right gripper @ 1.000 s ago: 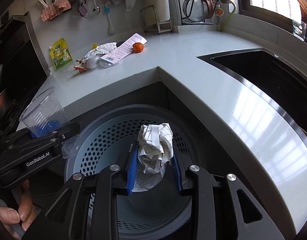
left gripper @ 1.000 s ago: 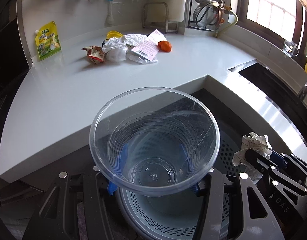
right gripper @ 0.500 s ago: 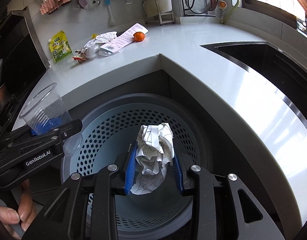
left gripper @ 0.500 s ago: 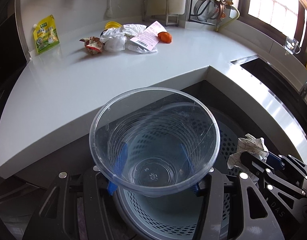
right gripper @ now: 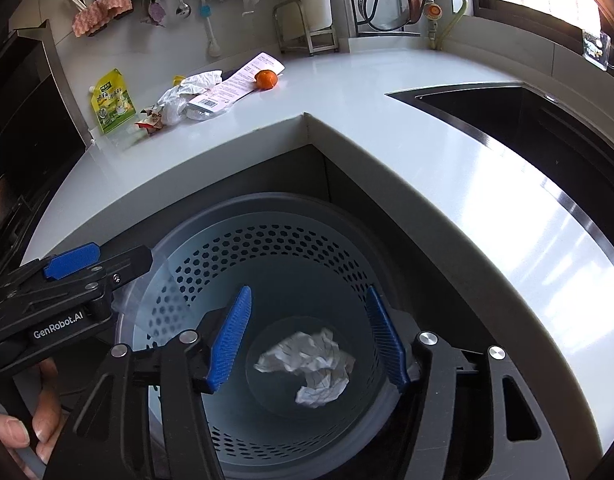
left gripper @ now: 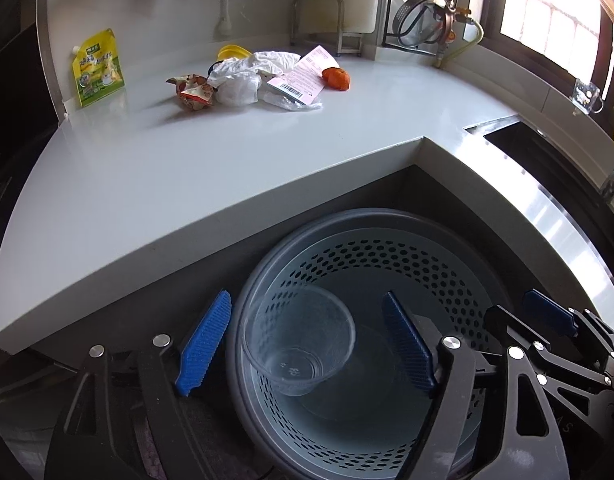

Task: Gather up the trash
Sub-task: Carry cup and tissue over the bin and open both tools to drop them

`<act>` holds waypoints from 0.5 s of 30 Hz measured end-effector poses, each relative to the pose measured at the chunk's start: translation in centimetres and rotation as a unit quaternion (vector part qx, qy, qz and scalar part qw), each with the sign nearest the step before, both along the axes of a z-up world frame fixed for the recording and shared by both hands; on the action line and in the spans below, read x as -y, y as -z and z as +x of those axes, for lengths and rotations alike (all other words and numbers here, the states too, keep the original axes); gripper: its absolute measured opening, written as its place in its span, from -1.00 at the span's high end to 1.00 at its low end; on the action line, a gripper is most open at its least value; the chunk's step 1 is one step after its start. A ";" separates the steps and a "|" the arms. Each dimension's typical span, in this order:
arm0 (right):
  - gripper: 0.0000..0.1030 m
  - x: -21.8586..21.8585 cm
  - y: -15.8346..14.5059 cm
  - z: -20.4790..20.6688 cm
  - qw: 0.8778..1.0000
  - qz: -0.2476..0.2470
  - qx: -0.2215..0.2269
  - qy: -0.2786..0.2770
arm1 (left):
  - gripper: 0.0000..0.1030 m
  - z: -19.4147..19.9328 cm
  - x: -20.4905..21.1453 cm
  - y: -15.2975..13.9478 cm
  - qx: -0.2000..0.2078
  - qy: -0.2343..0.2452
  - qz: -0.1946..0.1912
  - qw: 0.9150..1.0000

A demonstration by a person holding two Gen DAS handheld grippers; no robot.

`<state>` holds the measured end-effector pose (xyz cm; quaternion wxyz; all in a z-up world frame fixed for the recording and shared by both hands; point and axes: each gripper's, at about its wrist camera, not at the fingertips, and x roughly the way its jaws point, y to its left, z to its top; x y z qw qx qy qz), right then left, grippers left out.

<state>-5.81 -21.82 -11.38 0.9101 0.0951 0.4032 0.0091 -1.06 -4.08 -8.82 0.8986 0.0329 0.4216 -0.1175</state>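
Observation:
Both grippers hover over a grey perforated trash bin (left gripper: 435, 264) (right gripper: 211, 264) below the counter corner. My left gripper (left gripper: 307, 340) is open; a clear plastic cup (left gripper: 299, 344) is loose between its fingers, falling into the bin. My right gripper (right gripper: 307, 336) is open; a crumpled white paper (right gripper: 311, 364) lies on the bin floor below it. More trash sits at the back of the white counter (left gripper: 155, 168): a snack wrapper (left gripper: 193, 92), white plastic bags (left gripper: 247, 74), a receipt (left gripper: 303, 76) and an orange peel (left gripper: 336, 78).
A yellow-green pouch (left gripper: 97, 66) leans on the back wall. A dark sink (right gripper: 547, 136) is set in the counter at right. Utensils hang on the wall, and a rack with a pot stands in the far corner.
Both grippers opened. The cup left the left gripper and drops into the bin. The crumpled paper left the right gripper and fell to the bin floor.

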 end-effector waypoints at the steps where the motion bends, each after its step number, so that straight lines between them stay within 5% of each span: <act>1: -0.12 0.1 0.0 0.0 1.000 0.001 0.000 0.001 | -0.49 0.0 -0.1 0.0 0.000 0.000 -0.001 1.000; 15: -0.13 0.4 0.2 -0.1 1.000 0.002 0.001 0.006 | -0.49 -0.2 -0.6 -0.4 0.010 -0.010 -0.001 1.000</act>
